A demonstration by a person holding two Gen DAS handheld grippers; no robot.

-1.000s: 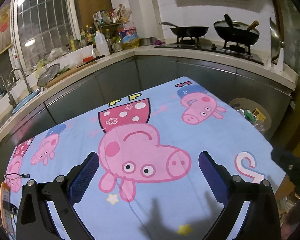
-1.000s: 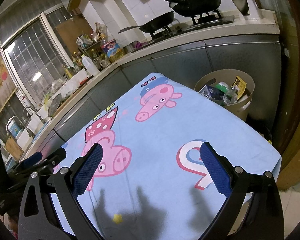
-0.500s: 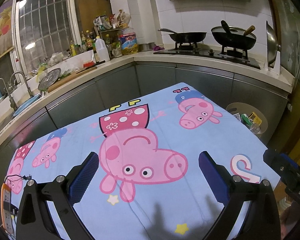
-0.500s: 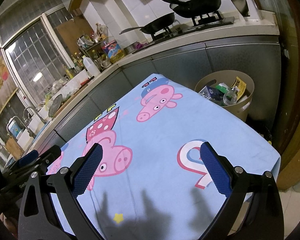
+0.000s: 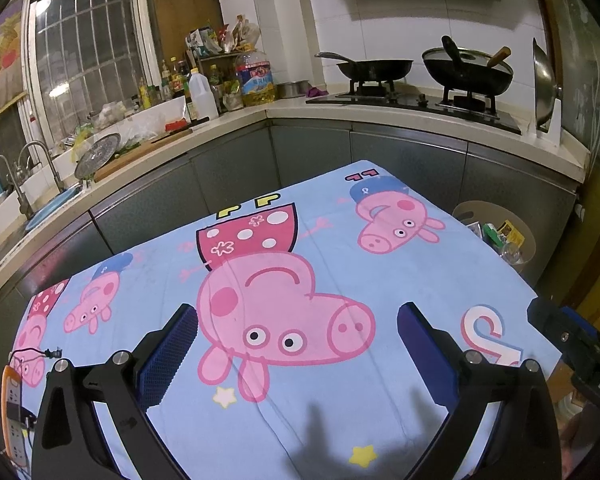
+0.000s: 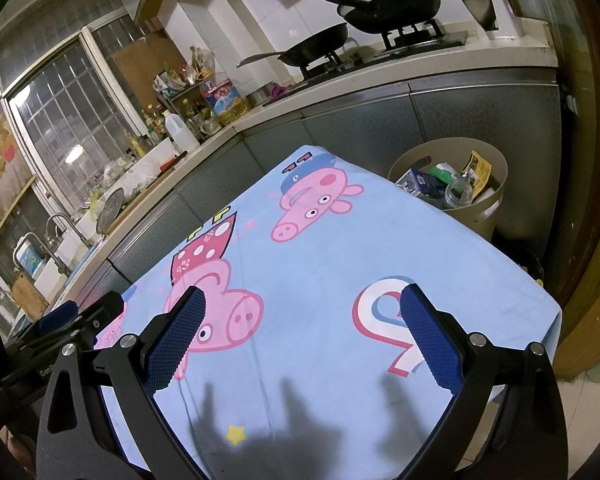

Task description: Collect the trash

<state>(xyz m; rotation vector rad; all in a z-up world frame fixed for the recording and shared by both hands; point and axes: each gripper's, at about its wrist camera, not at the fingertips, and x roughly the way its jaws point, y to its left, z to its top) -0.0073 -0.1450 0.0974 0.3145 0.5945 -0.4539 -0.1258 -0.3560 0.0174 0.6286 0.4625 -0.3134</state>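
Over the table, both grippers hang in the air with nothing in them. The left gripper point(image 5: 298, 342) has its two blue fingers spread wide, and so does the right gripper point(image 6: 302, 330). They are held up and apart like this, I think, because no trash is left on the blue cartoon-pig cloth point(image 5: 420, 280) for them to pick up. The cloth looks bare and smooth.

The trash sits in the tan trash bin point(image 6: 488, 204). It stands on the floor just past the far right corner of the table, right beside the grey cabinets point(image 6: 480, 112). Inside it are a clear plastic bottle point(image 6: 458, 194), a yellow wrapper point(image 6: 476, 170), a green packet and a dark box. It looks quite full, so the job seems to be nearly done or done.

From the right gripper, the bin is ahead and off to the right, well apart from the fingers. From the left gripper it is farther away, and only the bin's rim point(image 5: 464, 210) shows behind the table edge. It is hard to tell from here if any small scrap hides below the fingers.
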